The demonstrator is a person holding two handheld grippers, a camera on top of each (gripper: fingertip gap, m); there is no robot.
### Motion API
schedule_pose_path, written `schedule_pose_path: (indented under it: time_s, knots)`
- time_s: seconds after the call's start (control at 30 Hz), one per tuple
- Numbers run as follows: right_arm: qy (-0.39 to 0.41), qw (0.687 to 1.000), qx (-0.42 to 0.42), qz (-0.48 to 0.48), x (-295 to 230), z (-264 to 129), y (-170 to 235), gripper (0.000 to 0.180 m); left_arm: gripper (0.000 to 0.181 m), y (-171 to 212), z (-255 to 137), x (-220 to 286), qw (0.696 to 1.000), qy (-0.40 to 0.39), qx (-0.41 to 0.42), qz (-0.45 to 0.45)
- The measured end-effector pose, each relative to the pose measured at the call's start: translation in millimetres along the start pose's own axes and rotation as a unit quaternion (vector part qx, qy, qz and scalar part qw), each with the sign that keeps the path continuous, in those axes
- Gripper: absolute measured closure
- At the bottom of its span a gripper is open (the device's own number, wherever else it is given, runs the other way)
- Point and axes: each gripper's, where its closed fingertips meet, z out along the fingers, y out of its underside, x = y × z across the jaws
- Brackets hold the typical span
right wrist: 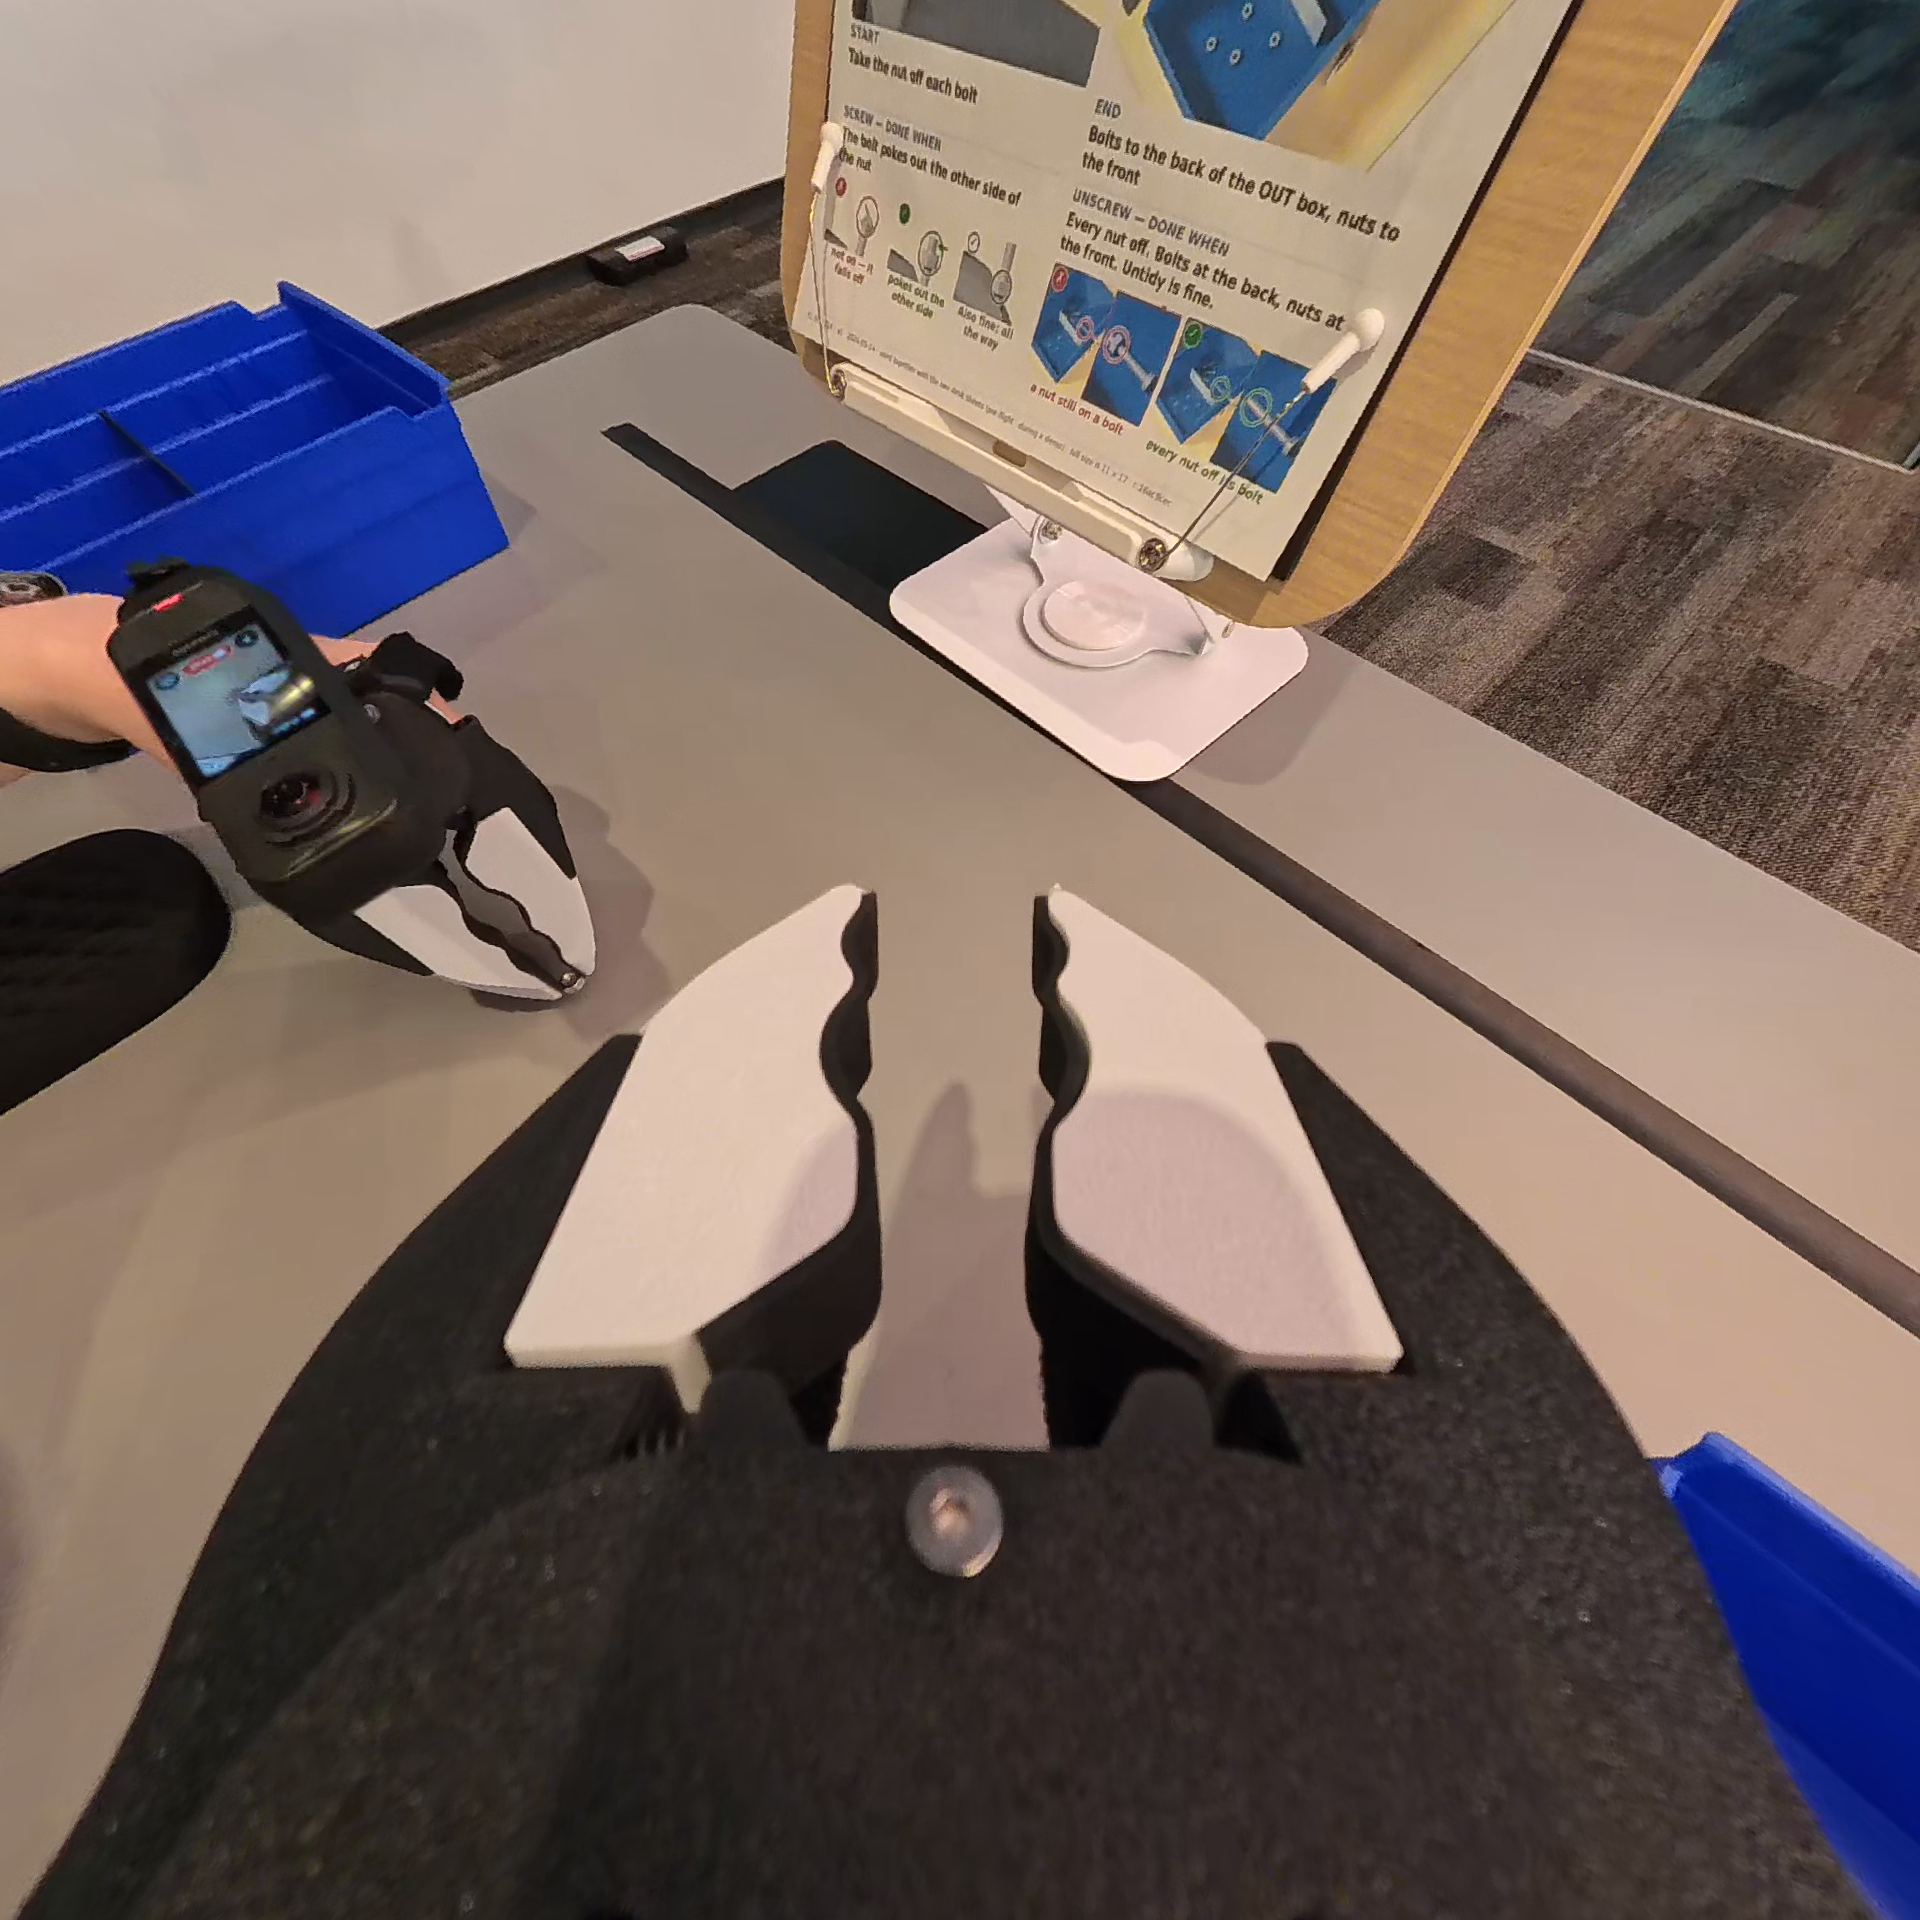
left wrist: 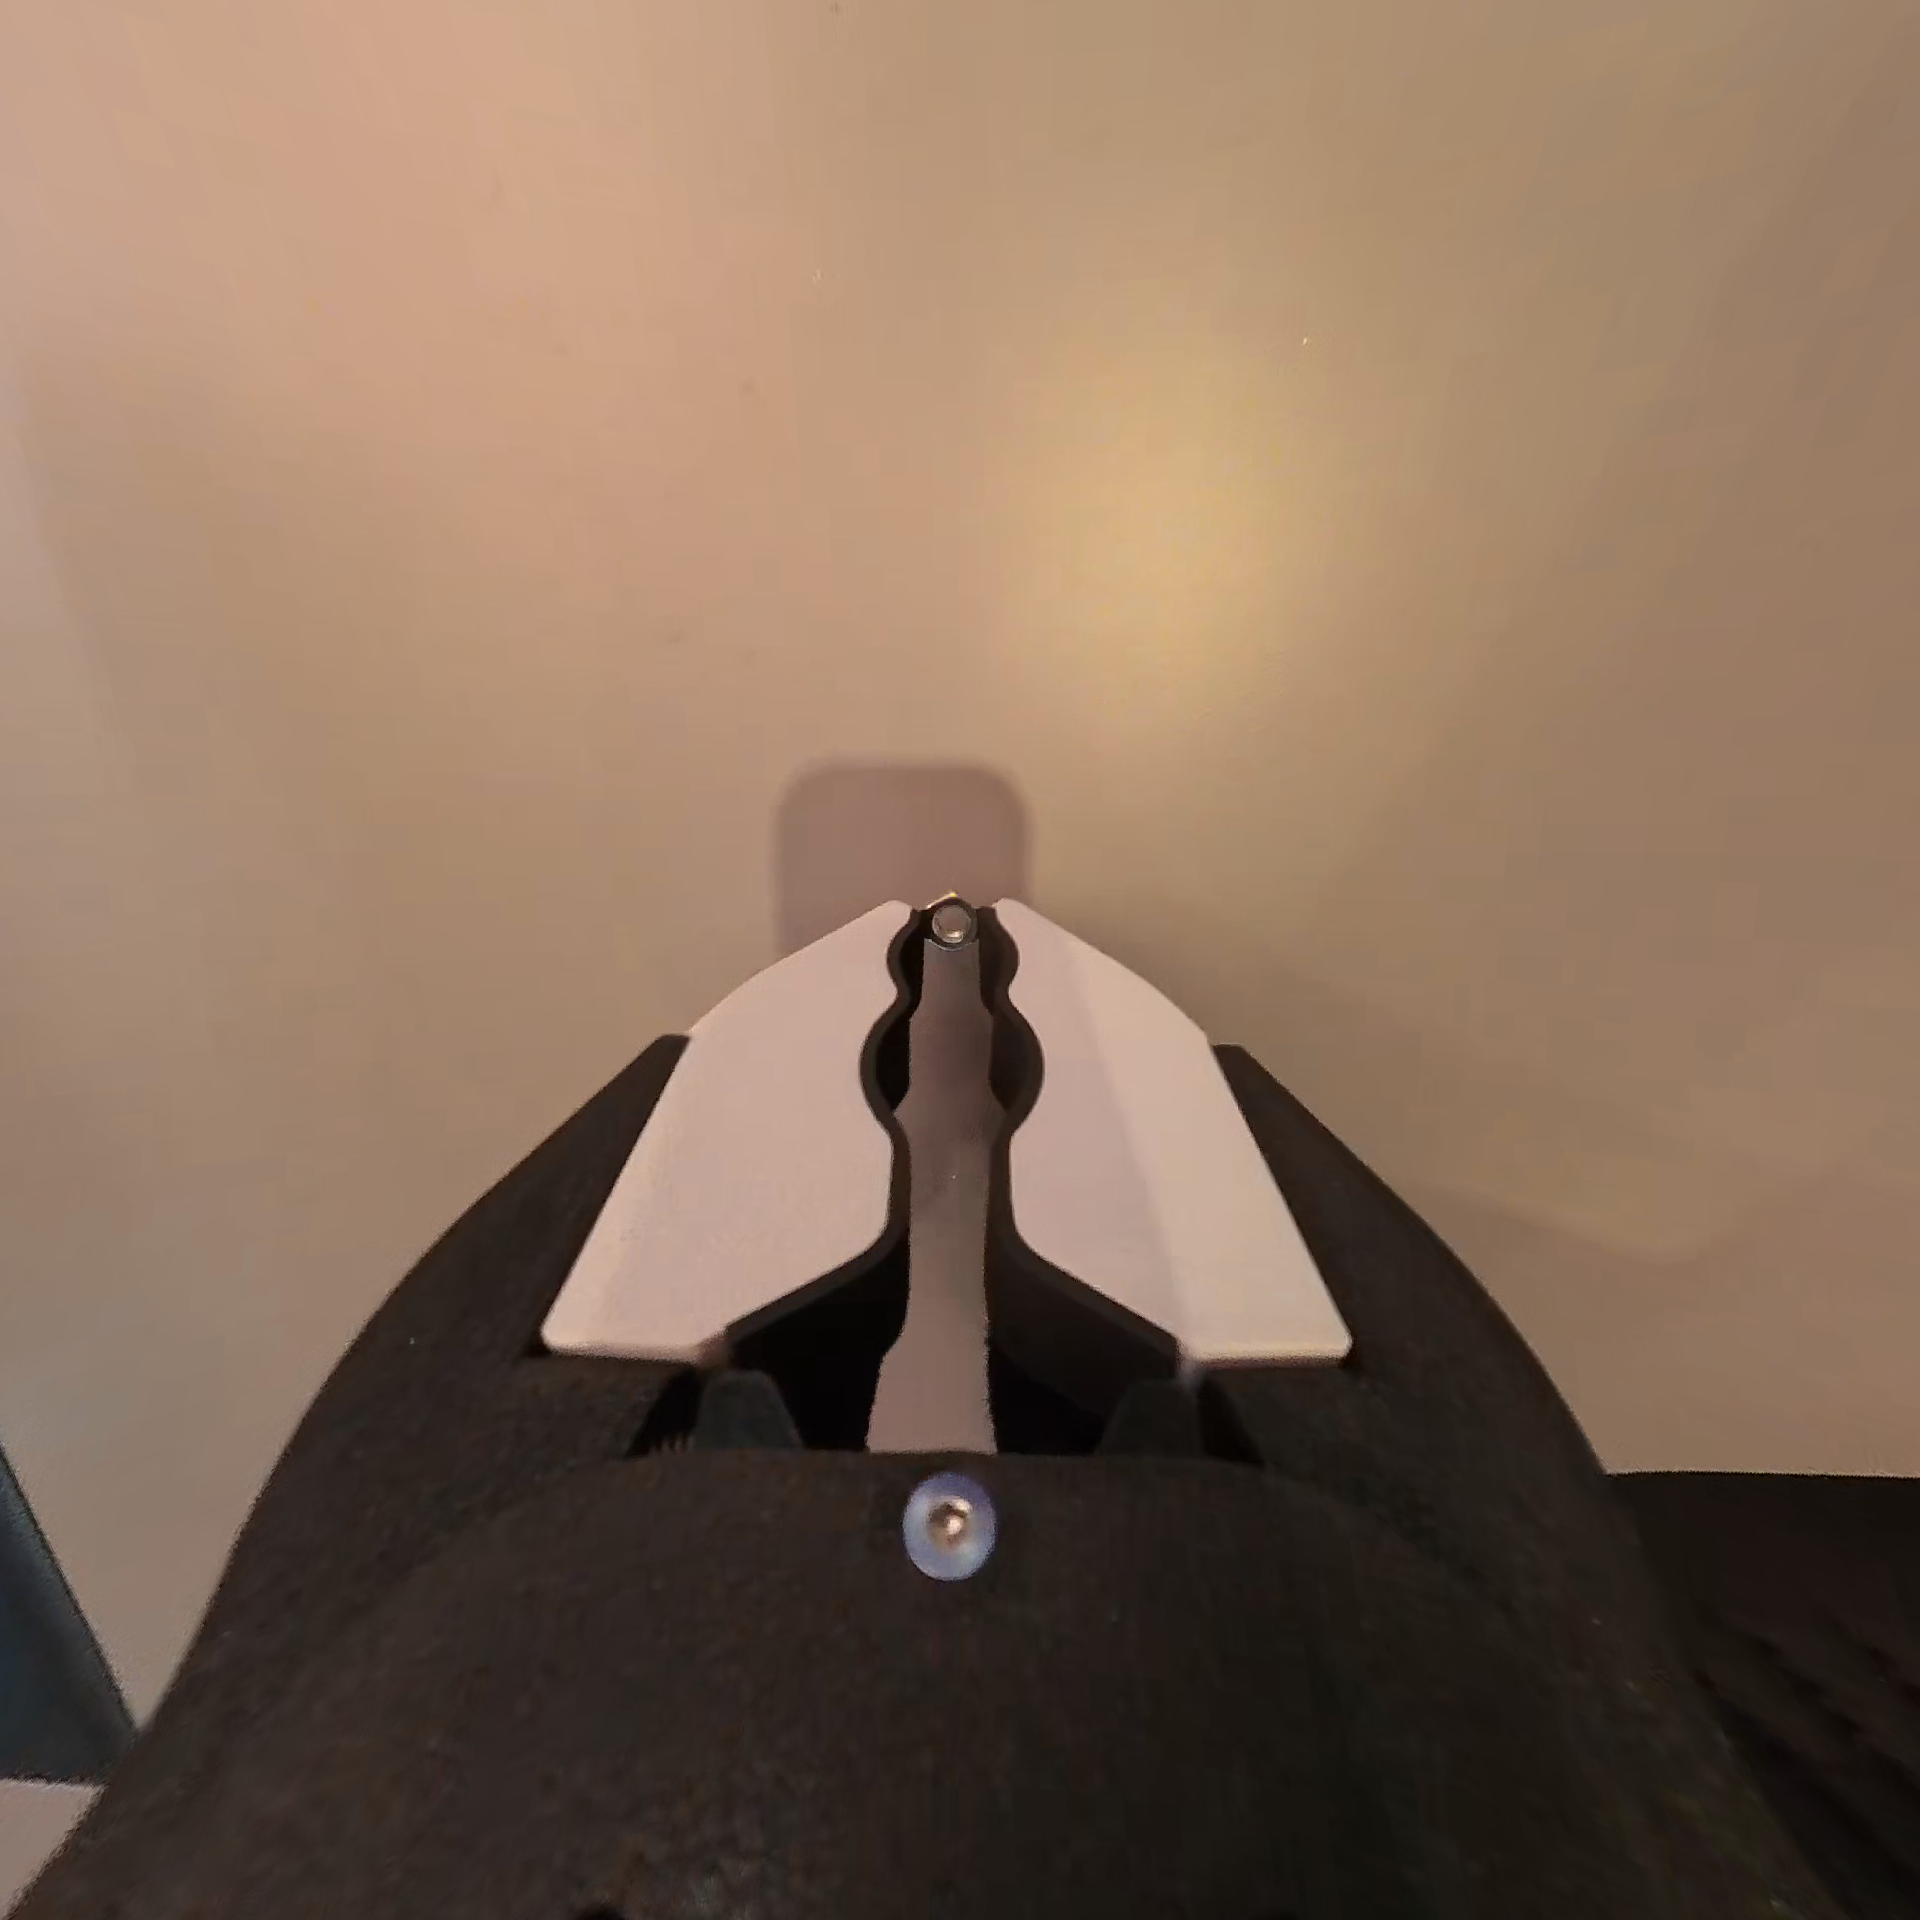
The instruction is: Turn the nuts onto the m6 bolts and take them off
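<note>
You're pinching a small silvery bolt (left wrist: 952, 922) at the very tips of your left tongs (left wrist: 952, 928), jaws clamped on it; its round head is facing the camera, and the tips are pointing down at the smooth grey table (right wrist: 727, 644). Your right tongs (right wrist: 954, 914) are hanging apart and empty above the table, white fingers (right wrist: 717, 1132) with wavy black inner edges. A ribbed blue bin (right wrist: 239, 436) is sitting behind the left tongs.

Grey table (right wrist: 727, 644), blue bin (right wrist: 239, 457) far left, instruction board (right wrist: 1455, 364) on white stand (right wrist: 1122, 675), carpet (right wrist: 1662, 540)
</note>
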Motion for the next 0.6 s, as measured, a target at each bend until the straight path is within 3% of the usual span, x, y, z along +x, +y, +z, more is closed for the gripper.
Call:
schedule_pose_path:
  time_s: [0.6]
  knots:
    - [0.004,1.000,-0.009,0.004,9.0,2.9,6.9,0.153,0.171,8.4,9.1,3.2,1.000,0.018,-0.006,-0.021]
